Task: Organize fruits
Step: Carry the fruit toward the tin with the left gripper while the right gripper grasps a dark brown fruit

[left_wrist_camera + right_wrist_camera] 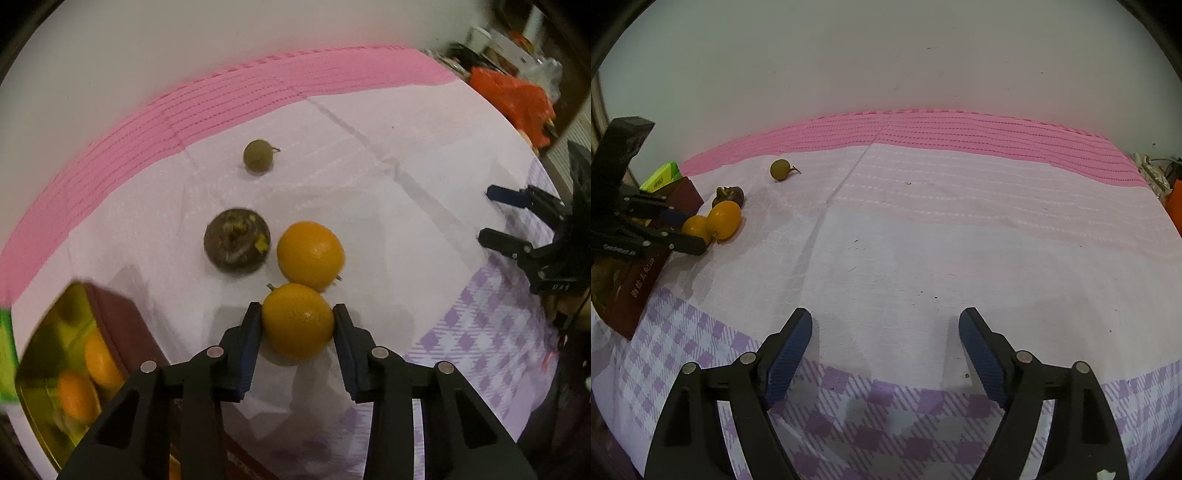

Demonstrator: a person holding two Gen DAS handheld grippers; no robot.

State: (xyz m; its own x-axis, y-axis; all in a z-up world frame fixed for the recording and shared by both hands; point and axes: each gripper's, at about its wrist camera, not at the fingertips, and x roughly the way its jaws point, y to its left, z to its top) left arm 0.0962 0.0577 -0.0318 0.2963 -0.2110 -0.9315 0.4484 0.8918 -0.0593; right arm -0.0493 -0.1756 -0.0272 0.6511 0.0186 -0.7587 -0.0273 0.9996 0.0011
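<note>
L to R in the left wrist view: a gold-lined box (55, 369) w/ dark red wall sits at lower left, two oranges already in it; next a dark round fruit (237, 240) w/ dried crown, prob a mangosteen, and beyond it a small brownish-green fruit (258, 155) w/ stem; then the near orange (297, 320), touching the far orange (311, 254) behind it; far right, the right tool (491, 214). The left tool (297, 320) has its pads on both sides of the near orange at about its widest part, so it's gripping it, or as good as; whether the fruit is off the cloth-covered surface (406, 177) I can't tell. Handling guess: orange is firm, moderately weighty, waxy-slick skin, rolls if let go; hold across the equator, modest squeeze, don't bruise. Mangosteen looks hard-shelled; small one light, easy to flick away. View diffs: the left cam alone shows inside the box and pad contact close up. The right cam shows the right tool (885, 332) spread wide w/ nothing between the fingers, over bare cloth well apart from the fruit, plus the box's outer side w/ print and a green pack (661, 177) behind it; from there the left tool (690, 230) is seen side-on at the near orange (696, 225).
</note>
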